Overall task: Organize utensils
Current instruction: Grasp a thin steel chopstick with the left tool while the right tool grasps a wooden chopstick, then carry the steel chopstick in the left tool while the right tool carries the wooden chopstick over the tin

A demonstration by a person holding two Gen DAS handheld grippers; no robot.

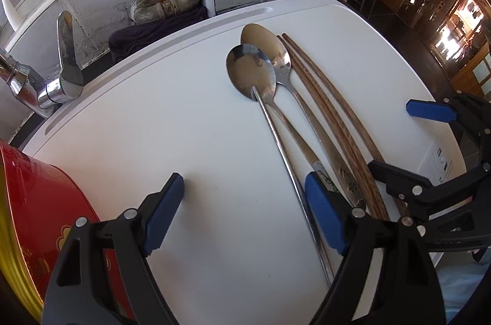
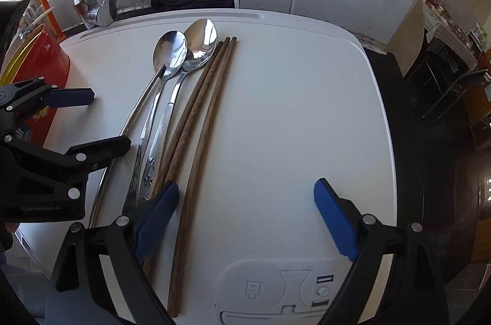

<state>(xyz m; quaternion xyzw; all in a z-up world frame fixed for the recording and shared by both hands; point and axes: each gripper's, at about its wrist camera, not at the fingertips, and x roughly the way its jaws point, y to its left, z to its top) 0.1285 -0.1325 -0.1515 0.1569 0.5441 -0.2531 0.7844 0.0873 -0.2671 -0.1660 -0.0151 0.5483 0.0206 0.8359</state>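
Two steel spoons (image 1: 254, 70) (image 2: 184, 49) lie side by side on a white top (image 1: 153, 125) (image 2: 291, 110), bowls pointing away. A thin metal rod (image 1: 276, 138) (image 2: 138, 107) rests against the nearer spoon's bowl. Several brown wooden chopsticks (image 1: 331, 116) (image 2: 199, 116) lie just right of the spoons. My left gripper (image 1: 242, 181) (image 2: 109, 118) is open over the handle ends, its right finger above the spoon handles. My right gripper (image 2: 245, 185) (image 1: 392, 136) is also open. Its left finger is over the chopsticks and one chopstick runs between its fingers. Neither holds anything.
A red and gold tin (image 1: 36, 217) (image 2: 40, 61) stands at the left edge of the top. A chrome faucet (image 1: 61, 73) (image 2: 98, 6) and grey pipes are behind. A panel with ports (image 2: 291, 291) sits at the near edge. A dark floor drops off to the right.
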